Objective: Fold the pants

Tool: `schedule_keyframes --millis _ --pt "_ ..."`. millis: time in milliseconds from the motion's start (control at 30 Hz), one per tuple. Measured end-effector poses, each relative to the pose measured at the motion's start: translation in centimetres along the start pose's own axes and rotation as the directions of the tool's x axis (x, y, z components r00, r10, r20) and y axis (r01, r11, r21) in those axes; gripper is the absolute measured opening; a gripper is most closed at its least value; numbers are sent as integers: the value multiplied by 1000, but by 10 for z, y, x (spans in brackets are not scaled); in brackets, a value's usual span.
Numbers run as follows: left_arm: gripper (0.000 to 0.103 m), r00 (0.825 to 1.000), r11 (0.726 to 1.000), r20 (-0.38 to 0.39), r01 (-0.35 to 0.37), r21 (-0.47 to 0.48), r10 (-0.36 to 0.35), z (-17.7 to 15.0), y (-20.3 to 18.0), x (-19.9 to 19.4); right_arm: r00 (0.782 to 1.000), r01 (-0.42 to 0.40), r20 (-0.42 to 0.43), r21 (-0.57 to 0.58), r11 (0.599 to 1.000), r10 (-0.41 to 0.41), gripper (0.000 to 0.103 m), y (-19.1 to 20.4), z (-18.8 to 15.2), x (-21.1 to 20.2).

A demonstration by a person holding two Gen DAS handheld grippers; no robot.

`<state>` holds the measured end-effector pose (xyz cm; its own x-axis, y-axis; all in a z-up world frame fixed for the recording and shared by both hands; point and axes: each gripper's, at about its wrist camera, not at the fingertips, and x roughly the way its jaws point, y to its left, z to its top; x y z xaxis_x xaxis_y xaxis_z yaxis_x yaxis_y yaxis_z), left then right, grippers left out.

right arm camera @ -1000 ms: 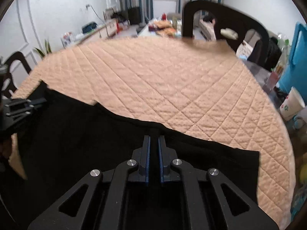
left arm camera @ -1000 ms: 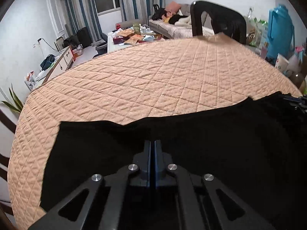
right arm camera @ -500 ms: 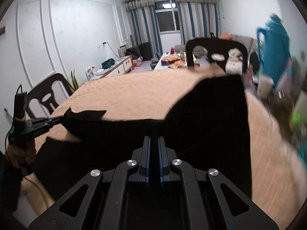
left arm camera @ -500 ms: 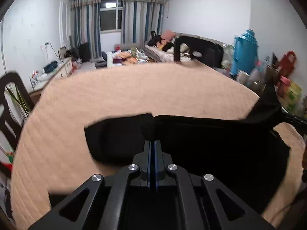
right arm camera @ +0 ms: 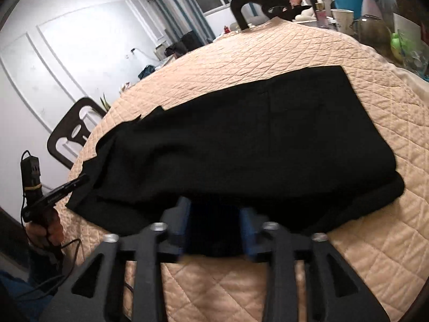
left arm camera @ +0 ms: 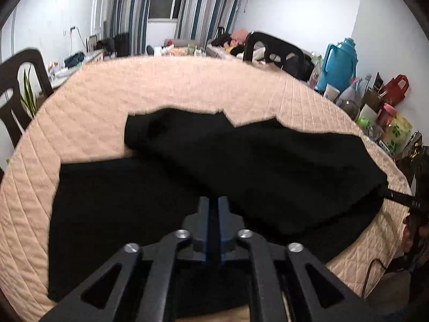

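Matt black cloth pants [left arm camera: 241, 166], quilted bedspread [left arm camera: 187, 86]

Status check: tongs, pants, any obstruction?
Left tongs and right tongs both opening, letting go. Black fabric pants folded over on peach quilted table cover. Nothing in the way.

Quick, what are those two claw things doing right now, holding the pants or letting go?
Left gripper: fingers opening, only a narrow gap so far, black pants at the tips.
Right gripper: fingers opening, already wide apart, pants lying loose between them.
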<state>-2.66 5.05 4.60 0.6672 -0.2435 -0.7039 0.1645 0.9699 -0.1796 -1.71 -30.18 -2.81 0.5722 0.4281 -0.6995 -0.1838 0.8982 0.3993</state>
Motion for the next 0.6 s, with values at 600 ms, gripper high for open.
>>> schedule_keyframes --millis 600 --pt "41 993 989 -76 -77 128 87 67 -39 105 985 55 140 303 951 -102 46 -66 -1 -28"
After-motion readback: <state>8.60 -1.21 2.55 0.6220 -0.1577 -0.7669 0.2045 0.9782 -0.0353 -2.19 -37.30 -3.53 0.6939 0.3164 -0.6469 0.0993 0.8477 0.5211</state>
